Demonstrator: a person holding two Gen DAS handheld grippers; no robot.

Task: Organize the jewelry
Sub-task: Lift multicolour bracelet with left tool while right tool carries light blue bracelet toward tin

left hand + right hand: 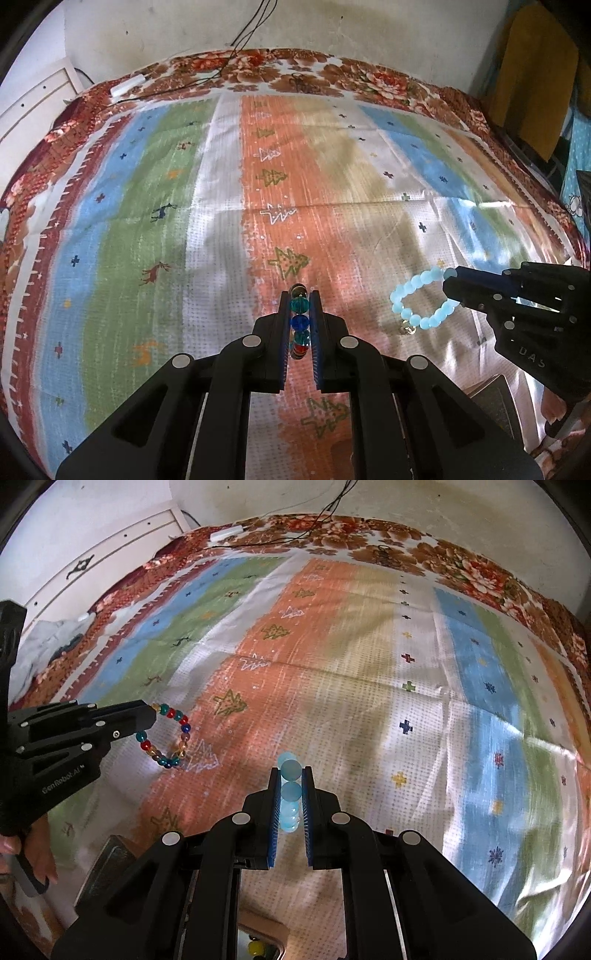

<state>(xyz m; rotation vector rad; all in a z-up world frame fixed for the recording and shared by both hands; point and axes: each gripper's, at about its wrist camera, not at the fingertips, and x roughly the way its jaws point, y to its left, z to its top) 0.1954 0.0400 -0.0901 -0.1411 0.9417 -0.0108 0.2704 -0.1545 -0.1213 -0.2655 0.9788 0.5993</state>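
Note:
My left gripper (299, 293) is shut on a multicolour bead bracelet (299, 323), held above the striped mat; seen from the right wrist view, the bracelet (173, 738) hangs from the left gripper (149, 716). My right gripper (290, 770) is shut on a pale blue bead bracelet (289, 794). In the left wrist view that blue bracelet (417, 302) hangs from the right gripper (452, 290), with a small gold charm at its bottom.
A striped plastic mat (221, 206) lies over a floral bedspread (332, 74). A white adapter with black cables (127, 85) lies at the far edge. A dark box edge (107, 867) sits low left, and a container with beads (258, 947) shows under my right gripper.

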